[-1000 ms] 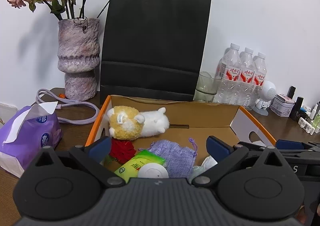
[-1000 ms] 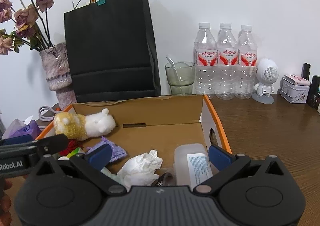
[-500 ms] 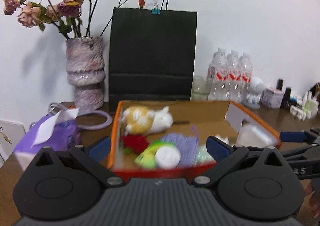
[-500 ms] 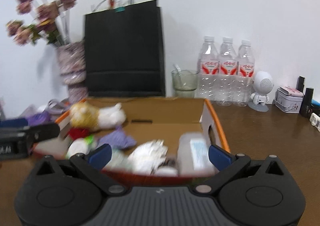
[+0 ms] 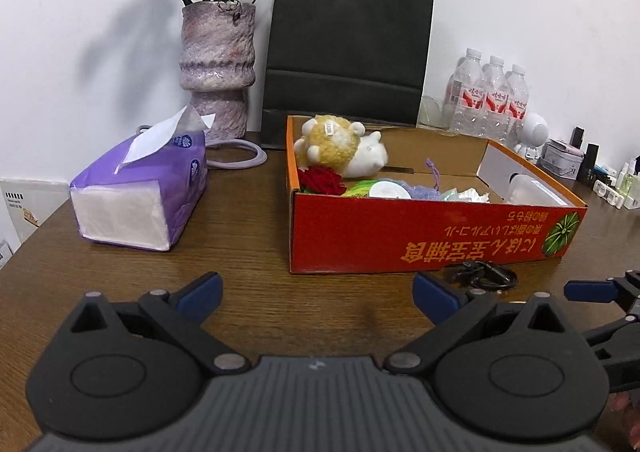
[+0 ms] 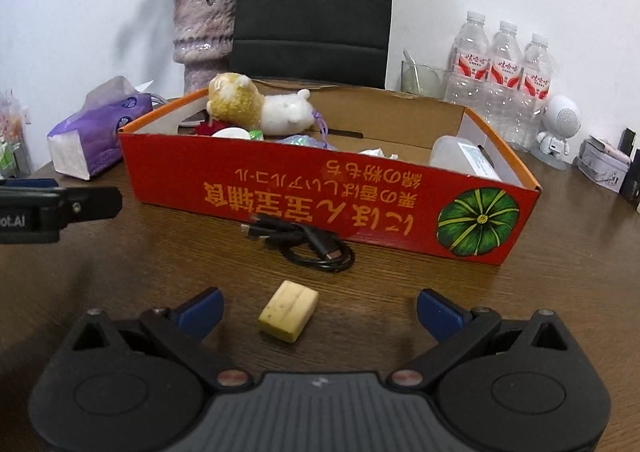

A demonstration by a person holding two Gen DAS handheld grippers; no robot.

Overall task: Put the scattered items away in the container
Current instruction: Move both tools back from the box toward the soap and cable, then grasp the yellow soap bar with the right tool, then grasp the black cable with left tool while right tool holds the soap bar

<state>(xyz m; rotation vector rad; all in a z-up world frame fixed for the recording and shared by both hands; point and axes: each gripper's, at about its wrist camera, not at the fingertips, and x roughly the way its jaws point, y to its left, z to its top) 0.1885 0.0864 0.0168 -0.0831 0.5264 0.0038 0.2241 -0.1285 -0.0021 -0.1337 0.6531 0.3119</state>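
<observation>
A red cardboard box [image 6: 332, 200] [image 5: 432, 236] stands on the brown table, holding a yellow and white plush toy [image 6: 256, 108] [image 5: 340, 146], a red rose [image 5: 322, 180], a purple pouch, crumpled tissue and a clear plastic bottle [image 6: 464, 158]. In front of the box lies a coiled black cable [image 6: 304, 244] [image 5: 482, 276]. A small yellow block [image 6: 289, 310] rests on the table between the open fingers of my right gripper [image 6: 320, 310]. My left gripper [image 5: 316, 294] is open over bare table, well short of the box.
A purple tissue pack [image 5: 144, 192] lies left of the box. Behind stand a vase of dried roses [image 5: 218, 72], a black paper bag [image 5: 348, 44], water bottles [image 6: 500, 76], a glass [image 6: 420, 78], a white robot figure [image 6: 560, 128] and small items at right.
Both grippers have pulled back from above the box toward the table's near side. The box's red front wall, the black cable and the yellow block have come into view.
</observation>
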